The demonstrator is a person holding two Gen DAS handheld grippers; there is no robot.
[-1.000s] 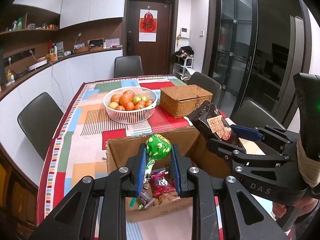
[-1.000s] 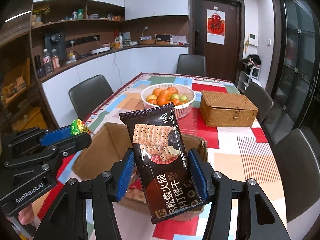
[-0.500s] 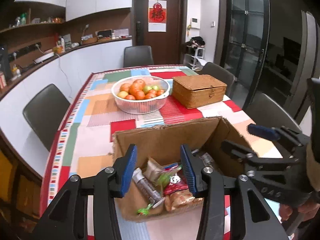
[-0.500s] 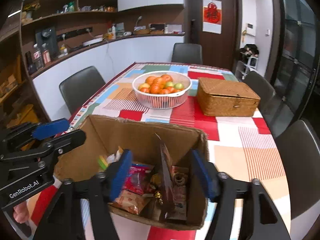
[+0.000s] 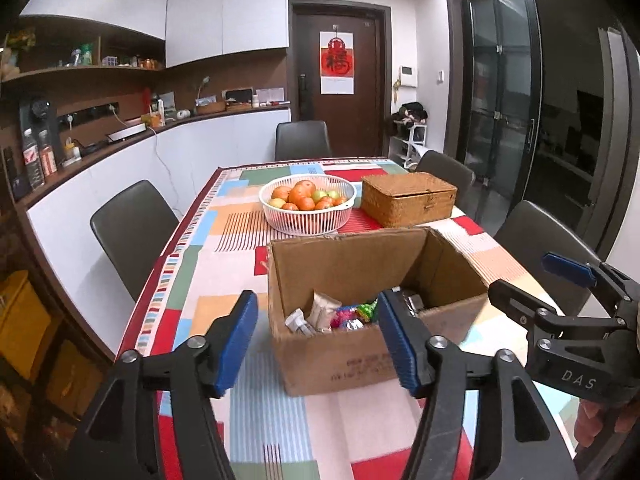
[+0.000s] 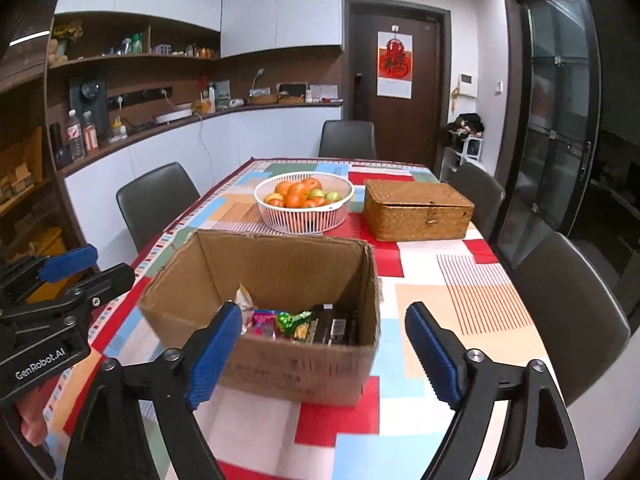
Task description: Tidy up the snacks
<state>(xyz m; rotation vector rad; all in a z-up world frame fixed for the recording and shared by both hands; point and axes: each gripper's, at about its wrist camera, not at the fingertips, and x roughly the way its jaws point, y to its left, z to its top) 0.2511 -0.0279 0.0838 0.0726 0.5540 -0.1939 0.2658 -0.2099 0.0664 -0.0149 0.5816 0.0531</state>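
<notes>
Two claws hang spread and bare over a cardboard box of snacks.

Both the left claw [image 5: 316,338] and the right claw [image 6: 322,354] stand wide apart with nothing between their blue pads, held just short of the cardboard box [image 6: 280,356], which sits open-topped at the near end of the patchwork tabletop [image 6: 460,296]. Inside the box lie the snacks [image 6: 296,324]: a green-wrapped sweet, a pink packet, a dark biscuit pack along the right wall, and a pale packet leaning at the left. Beyond the box a white fruit basket [image 5: 307,224] of oranges and green fruit rests, with a wicker box [image 5: 408,204] just beside it on the right, lid down.
</notes>
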